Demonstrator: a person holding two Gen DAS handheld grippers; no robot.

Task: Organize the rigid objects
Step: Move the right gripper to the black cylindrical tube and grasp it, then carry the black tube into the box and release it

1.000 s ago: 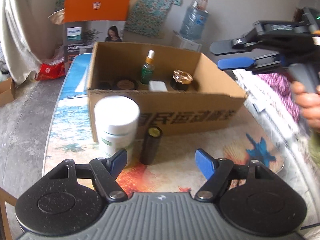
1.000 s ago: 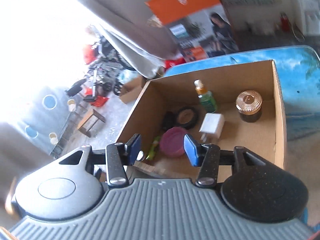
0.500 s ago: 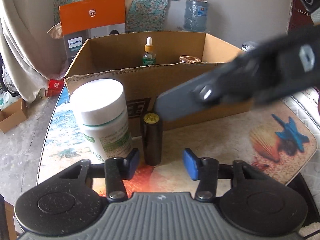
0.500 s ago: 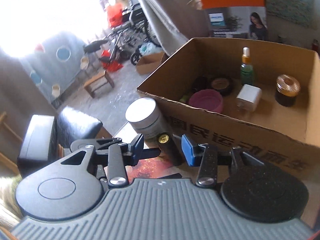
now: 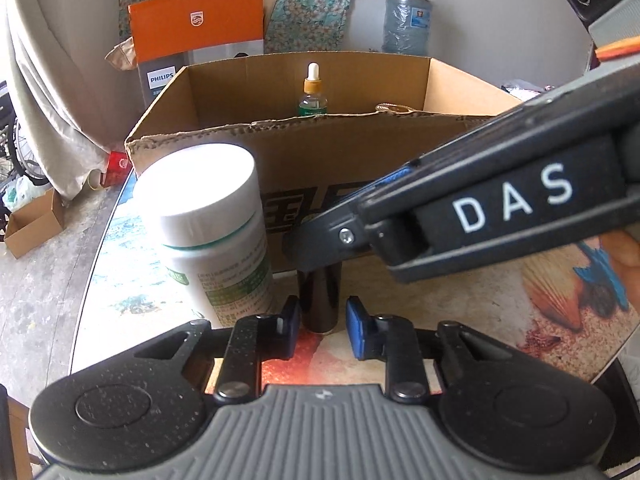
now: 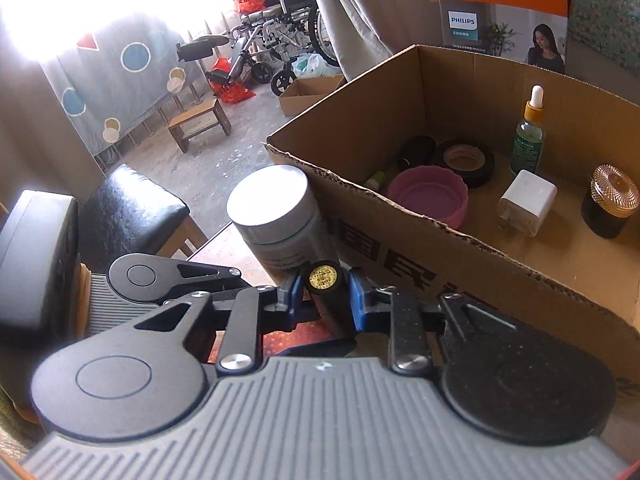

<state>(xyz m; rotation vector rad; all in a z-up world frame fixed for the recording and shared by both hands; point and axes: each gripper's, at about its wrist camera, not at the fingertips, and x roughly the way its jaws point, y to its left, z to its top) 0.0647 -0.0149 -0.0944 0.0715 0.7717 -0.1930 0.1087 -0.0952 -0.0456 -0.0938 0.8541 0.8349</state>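
Observation:
A dark cylinder with a gold-labelled cap stands on the table in front of the cardboard box, close beside a white bottle. My left gripper has the cylinder's lower part between its blue pads, and its jaws are closing onto it. My right gripper comes in from the right, its jaws closing, and its pads press on the cylinder just below the cap. In the left wrist view one of the right gripper's fingers hides the cylinder's top.
The open box holds a dropper bottle, a white charger, a pink lid, a tape roll and a gold-lidded jar. An orange carton stands behind. A black stool sits beside the table.
My right gripper came down from over the box to the cylinder's top, narrowing onto it. My left gripper sank toward the cylinder's base, and its jaws went from wide to narrow.

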